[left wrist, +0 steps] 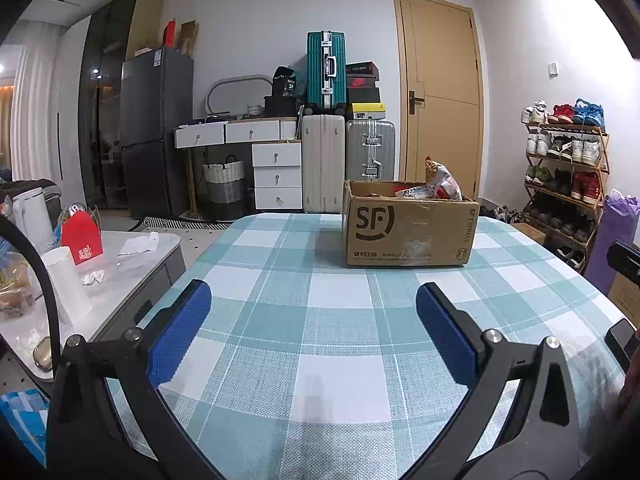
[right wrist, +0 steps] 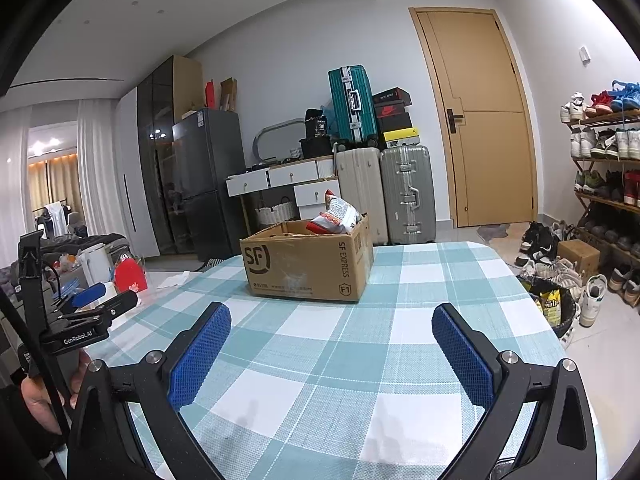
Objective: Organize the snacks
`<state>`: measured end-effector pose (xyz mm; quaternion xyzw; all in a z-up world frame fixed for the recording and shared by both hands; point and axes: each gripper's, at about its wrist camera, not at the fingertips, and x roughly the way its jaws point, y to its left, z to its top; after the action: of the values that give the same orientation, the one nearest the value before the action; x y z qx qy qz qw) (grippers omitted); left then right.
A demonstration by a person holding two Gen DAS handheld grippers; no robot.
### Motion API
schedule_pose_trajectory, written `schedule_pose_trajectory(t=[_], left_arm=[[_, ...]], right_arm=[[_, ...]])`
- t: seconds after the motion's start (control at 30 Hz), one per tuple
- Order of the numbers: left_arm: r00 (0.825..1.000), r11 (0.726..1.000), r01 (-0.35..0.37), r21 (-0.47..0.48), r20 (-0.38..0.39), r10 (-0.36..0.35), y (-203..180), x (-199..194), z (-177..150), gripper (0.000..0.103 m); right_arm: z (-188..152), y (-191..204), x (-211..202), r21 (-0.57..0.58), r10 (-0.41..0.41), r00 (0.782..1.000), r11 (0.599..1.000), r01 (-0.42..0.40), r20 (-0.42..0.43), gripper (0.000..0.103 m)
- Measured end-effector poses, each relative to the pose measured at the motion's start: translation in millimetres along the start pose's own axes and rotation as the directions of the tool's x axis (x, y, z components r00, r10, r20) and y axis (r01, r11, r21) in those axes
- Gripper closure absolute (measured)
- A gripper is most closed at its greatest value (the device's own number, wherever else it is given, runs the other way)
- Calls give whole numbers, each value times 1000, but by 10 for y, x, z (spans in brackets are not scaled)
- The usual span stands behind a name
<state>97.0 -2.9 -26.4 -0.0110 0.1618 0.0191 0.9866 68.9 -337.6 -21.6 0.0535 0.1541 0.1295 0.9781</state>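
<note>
A brown SF Express cardboard box stands on the far part of a table with a teal and white checked cloth. Snack bags stick out of its top. The box also shows in the right wrist view, with a red and white snack bag standing up in it. My left gripper is open and empty, low over the cloth, well short of the box. My right gripper is open and empty, also short of the box. The left gripper appears at the left edge of the right wrist view.
A side table on the left carries a red carton, a white cup and a kettle. Suitcases, drawers and a door stand behind. A shoe rack and a bin sit to the right.
</note>
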Motion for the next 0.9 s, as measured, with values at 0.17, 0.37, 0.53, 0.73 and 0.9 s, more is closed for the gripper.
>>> schedule_pose_trajectory(t=[0.17, 0.37, 0.53, 0.73, 0.9], left_arm=[[1000, 1000, 2, 2, 4, -2, 6, 3, 1, 1], [1000, 1000, -2, 1, 4, 2, 3, 2, 3, 1], [1000, 1000, -1, 1, 6, 1, 6, -2, 3, 1], [1000, 1000, -18, -2, 3, 18, 6, -7, -1, 1], [1000, 1000, -13, 0, 3, 13, -3, 6, -3, 1]], right_arm=[[-3, 4, -1, 1, -1, 1000, 1000, 1, -1, 0], [-7, -4, -7, 4, -1, 1000, 1000, 1, 0, 0], [-8, -12, 3, -5, -7, 1000, 1000, 7, -9, 0], [-9, -2, -8, -12, -6, 1000, 1000, 6, -11, 0], [0, -19, 8, -2, -7, 1000, 1000, 7, -17, 0]])
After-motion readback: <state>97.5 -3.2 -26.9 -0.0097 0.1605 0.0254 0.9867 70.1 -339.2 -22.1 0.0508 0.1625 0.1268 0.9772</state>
